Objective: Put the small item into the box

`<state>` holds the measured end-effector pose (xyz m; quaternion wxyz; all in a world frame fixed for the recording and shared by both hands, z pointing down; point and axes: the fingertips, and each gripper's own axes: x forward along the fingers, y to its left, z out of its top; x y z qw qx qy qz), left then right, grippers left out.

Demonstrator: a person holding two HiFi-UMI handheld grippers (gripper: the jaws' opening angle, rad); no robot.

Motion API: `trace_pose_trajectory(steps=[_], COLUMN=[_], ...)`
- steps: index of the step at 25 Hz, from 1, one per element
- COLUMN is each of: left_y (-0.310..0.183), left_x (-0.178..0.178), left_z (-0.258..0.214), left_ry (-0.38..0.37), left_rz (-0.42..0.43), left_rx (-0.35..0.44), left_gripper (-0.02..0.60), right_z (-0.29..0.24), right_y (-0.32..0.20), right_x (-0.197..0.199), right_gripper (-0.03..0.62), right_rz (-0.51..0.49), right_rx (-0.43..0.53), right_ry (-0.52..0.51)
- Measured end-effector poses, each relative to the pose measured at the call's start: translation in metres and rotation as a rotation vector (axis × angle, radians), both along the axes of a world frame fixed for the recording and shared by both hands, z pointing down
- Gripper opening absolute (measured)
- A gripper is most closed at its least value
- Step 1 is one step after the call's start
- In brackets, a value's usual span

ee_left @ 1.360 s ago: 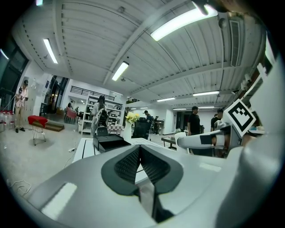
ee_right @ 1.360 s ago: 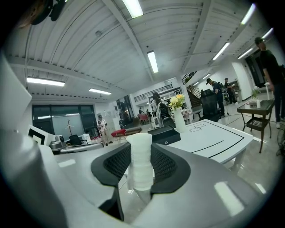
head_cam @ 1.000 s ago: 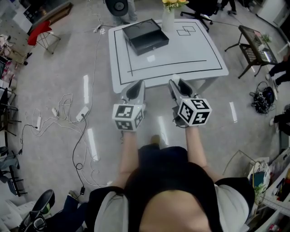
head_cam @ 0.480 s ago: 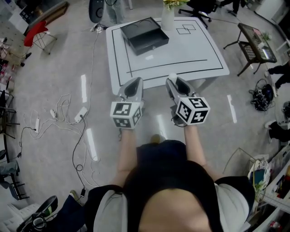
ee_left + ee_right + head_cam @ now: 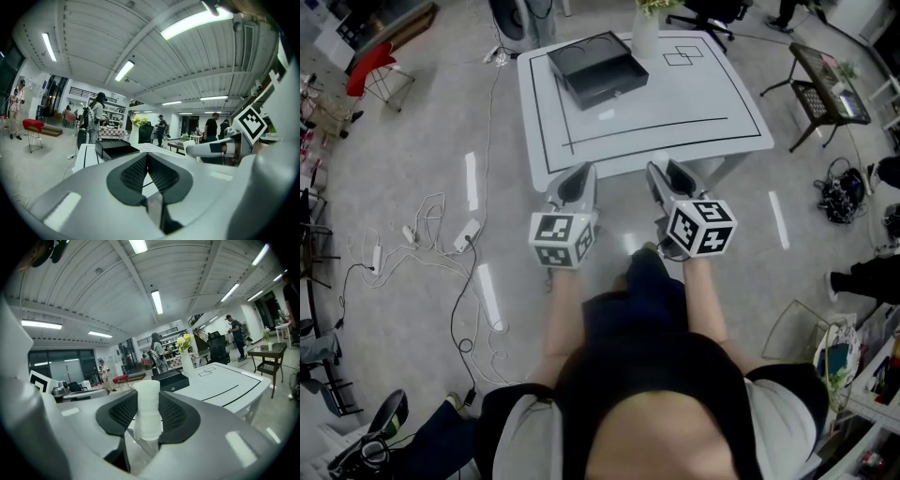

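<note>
**One roll in the jaws, one box on the table**

A white table (image 5: 694, 98) stands on a grey, shiny floor (image 5: 412, 141), its top marked with a large black outline and a pair of small squares at the far corner. Loose cables (image 5: 441, 234) trail over the floor at the left, beyond them a red chair (image 5: 380, 67); a dark side table (image 5: 830, 89) stands at the right. Long strip lights (image 5: 157, 301) run along a ribbed ceiling, and several people stand far off.

On the table: one black box (image 5: 597, 67), open-topped, at the far left part, and one vase (image 5: 645, 33) of yellow flowers just beside it.

Two tools are held side by side at the table's near edge, each with one marker cube (image 5: 562, 239). The right gripper (image 5: 668, 173) is clamped on one white roll (image 5: 147, 408), which stands upright between its pads, well apart from the box. The left gripper (image 5: 575, 178) has its jaws pressed together with nothing between them.
</note>
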<state>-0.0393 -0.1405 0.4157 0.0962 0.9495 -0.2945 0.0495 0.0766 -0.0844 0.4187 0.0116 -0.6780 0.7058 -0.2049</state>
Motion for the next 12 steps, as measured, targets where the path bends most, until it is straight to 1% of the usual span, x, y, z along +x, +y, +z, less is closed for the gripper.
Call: trace_pose_trajectory(steps=[3, 7, 12], left_y=[0.001, -0.002, -0.01], left_x=[-0.003, -0.004, -0.001], left_z=[0.002, 0.001, 0.006], left_ry=[-0.007, 0.003, -0.015], left_rz=[-0.004, -0.01, -0.03], left_rx=[-0.004, -0.011, -0.012], left_gripper=[0.009, 0.009, 0.009], right_z=[0.003, 0.003, 0.006], right_y=[0.002, -0.002, -0.01], right_x=[-0.002, -0.001, 0.004], right_gripper=[0.138, 0.139, 0.139], right_rz=[-0.007, -0.009, -0.017], right_rx=[-0.005, -0.001, -0.009], right_ry=[-0.003, -0.006, -0.002])
